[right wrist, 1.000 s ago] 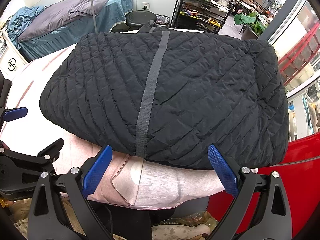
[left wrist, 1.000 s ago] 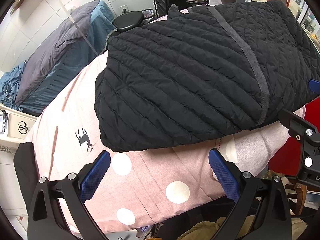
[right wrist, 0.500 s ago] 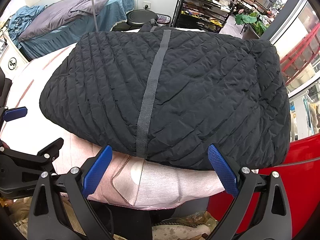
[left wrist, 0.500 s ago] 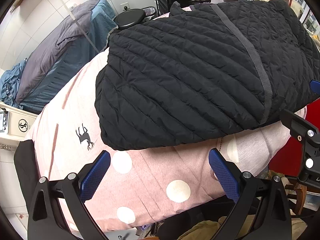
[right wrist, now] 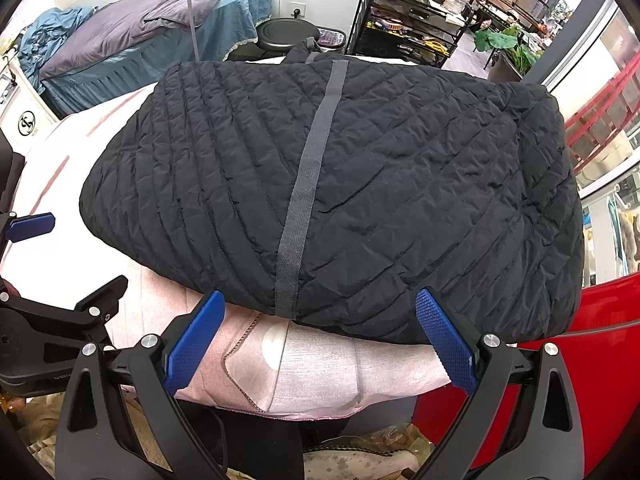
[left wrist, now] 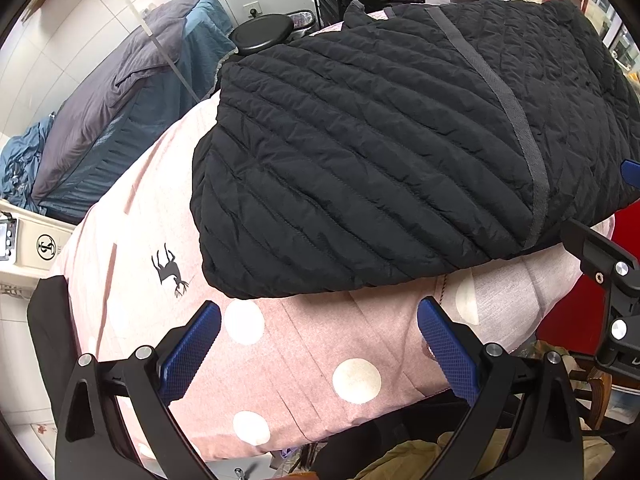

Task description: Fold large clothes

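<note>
On worktop, centre to 12 o'clock: black jacket (right wrist: 340,184) lying in compact folded bundle on pink cover (left wrist: 280,360). Left hand-held gripper (left wrist: 318,344) and right hand-held gripper (right wrist: 320,332) both spread wide, empty, at 6 o'clock edge. Fold looks nearly done; maybe final tidy left.

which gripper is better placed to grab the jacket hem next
Right, probably. The right gripper is open with the jacket hem lying right between its fingertips. The left gripper is also open, but it faces pink sheet, with the hem farther ahead.
</note>
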`<control>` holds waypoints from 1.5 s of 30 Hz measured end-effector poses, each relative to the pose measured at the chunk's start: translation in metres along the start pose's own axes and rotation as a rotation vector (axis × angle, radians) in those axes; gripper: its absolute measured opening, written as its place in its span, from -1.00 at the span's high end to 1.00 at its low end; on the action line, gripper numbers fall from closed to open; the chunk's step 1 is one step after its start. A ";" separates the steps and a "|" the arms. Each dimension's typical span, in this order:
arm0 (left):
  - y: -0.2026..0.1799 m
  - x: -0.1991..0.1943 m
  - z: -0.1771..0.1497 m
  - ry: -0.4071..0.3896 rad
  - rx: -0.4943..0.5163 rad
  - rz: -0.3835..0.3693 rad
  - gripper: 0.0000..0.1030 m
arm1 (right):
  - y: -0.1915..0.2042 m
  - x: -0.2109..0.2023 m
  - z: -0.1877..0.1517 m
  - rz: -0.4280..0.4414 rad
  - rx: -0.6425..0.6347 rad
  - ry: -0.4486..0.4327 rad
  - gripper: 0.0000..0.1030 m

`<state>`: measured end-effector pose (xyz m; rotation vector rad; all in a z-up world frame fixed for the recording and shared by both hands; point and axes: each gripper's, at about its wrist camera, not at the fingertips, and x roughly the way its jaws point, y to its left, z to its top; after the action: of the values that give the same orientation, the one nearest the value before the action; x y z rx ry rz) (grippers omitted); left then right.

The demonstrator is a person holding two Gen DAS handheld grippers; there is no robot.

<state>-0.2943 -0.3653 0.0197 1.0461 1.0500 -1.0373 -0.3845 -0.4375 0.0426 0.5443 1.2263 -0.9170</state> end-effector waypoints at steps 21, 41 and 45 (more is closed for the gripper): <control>0.008 -0.010 -0.005 -0.137 -0.092 -0.149 -0.88 | -0.004 -0.001 -0.001 -0.002 0.010 -0.001 -0.84; 0.009 -0.004 -0.003 -0.077 -0.113 -0.078 -0.88 | -0.006 -0.004 -0.002 -0.004 0.015 -0.004 -0.84; 0.009 -0.005 -0.004 -0.075 -0.116 -0.071 -0.88 | -0.005 -0.004 -0.003 -0.003 0.015 -0.004 -0.84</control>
<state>-0.2871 -0.3591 0.0255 0.8751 1.0793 -1.0524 -0.3907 -0.4373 0.0463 0.5528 1.2178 -0.9303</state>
